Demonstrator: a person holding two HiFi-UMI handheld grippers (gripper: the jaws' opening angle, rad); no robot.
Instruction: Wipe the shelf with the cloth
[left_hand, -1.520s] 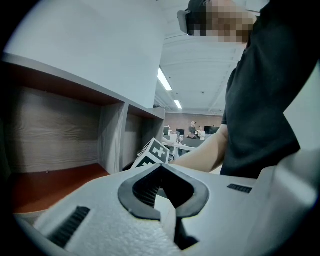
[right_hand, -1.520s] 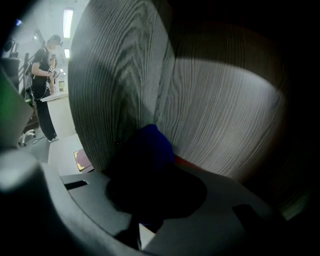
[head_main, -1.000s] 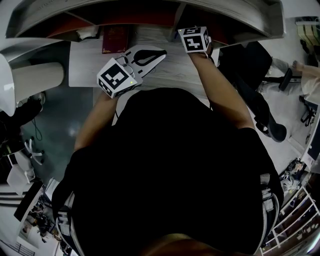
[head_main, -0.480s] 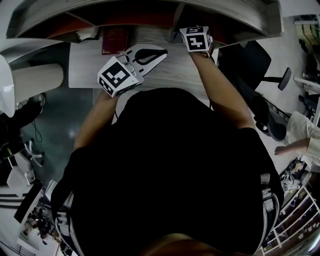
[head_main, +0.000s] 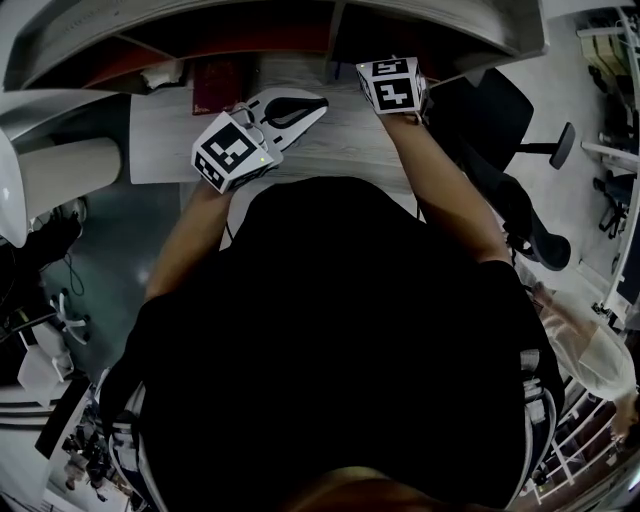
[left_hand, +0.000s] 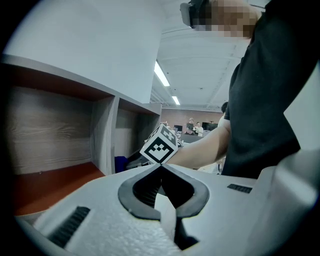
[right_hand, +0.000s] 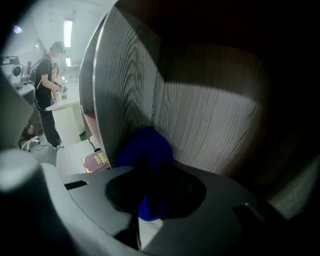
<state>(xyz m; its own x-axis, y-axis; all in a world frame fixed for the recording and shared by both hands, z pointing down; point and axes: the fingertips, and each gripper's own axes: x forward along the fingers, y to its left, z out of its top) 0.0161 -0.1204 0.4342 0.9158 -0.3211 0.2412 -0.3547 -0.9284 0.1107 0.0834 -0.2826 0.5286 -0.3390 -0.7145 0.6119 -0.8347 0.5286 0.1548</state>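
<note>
Blue cloth (right_hand: 152, 145) is sitting bunched in the right gripper (right_hand: 150, 172), whose jaws are pinching it tight. The cloth is pressing into the shelf (right_hand: 210, 125) compartment, right at the corner where the upright divider (right_hand: 125, 100) is meeting the back panel. In the head view, the right gripper seems to be drifting slightly rightward off the divider compared with a second ago. The change is small, and the camera is shifting too. Reading it as a wiping stroke under way, with most of this compartment still to cover. Left gripper (left_hand: 160, 167) is idling over the desk (head_main: 160, 140), jaws pressed together on nothing. Red booklet (head_main: 215, 85) is lying on the desk by the shelf, untouched.
</note>
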